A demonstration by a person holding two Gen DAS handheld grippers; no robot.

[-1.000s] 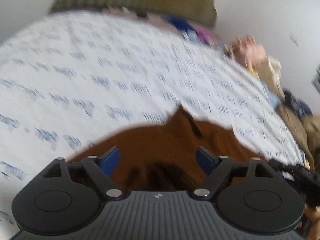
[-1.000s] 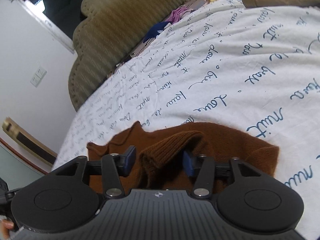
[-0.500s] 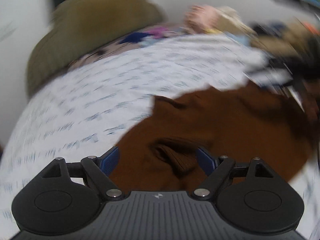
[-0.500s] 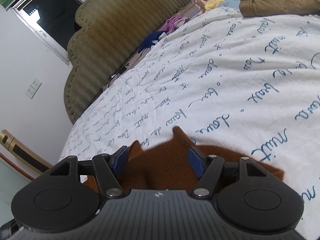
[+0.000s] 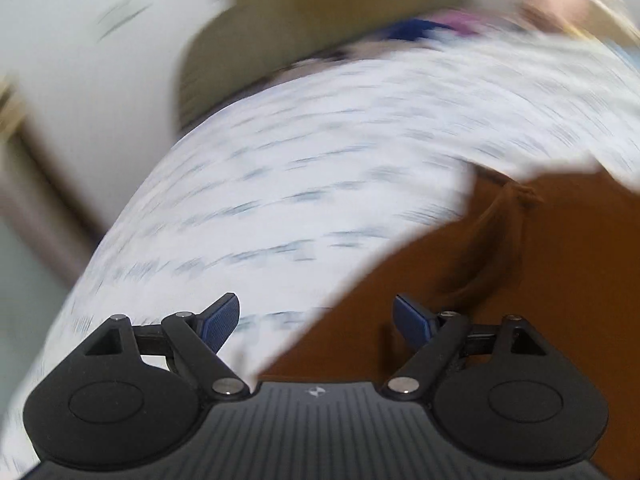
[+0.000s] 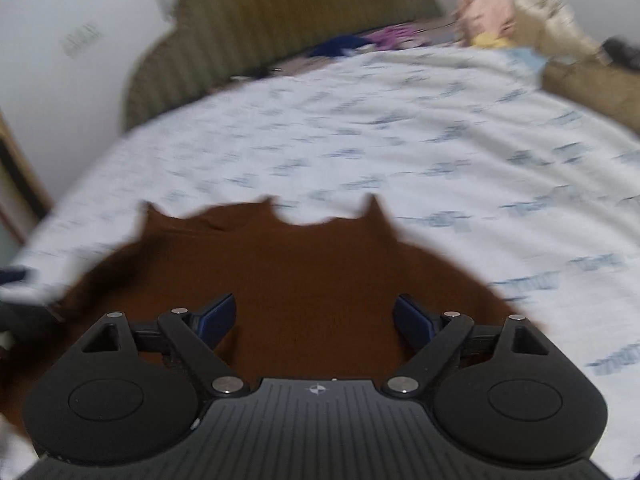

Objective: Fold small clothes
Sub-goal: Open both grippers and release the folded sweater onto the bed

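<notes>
Both my grippers spread wide, holding nothing.
My left gripper point(image 5: 316, 322) and right gripper point(image 6: 314, 318) hover over the brown garment point(image 6: 304, 276), apparently flat on the bedsheet point(image 6: 400, 140); frames blurred.

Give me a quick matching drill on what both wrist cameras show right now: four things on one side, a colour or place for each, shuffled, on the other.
Things:
1. knit garment
2. bedsheet
3. headboard
4. clothes pile

Descriptions:
A. olive, ribbed, at the bed's far end
B. white with blue script
C. rust-brown, flat under the open right gripper
D. pink and cream, heaped at the far right corner

Pairs: 1-C, 2-B, 3-A, 4-D
</notes>
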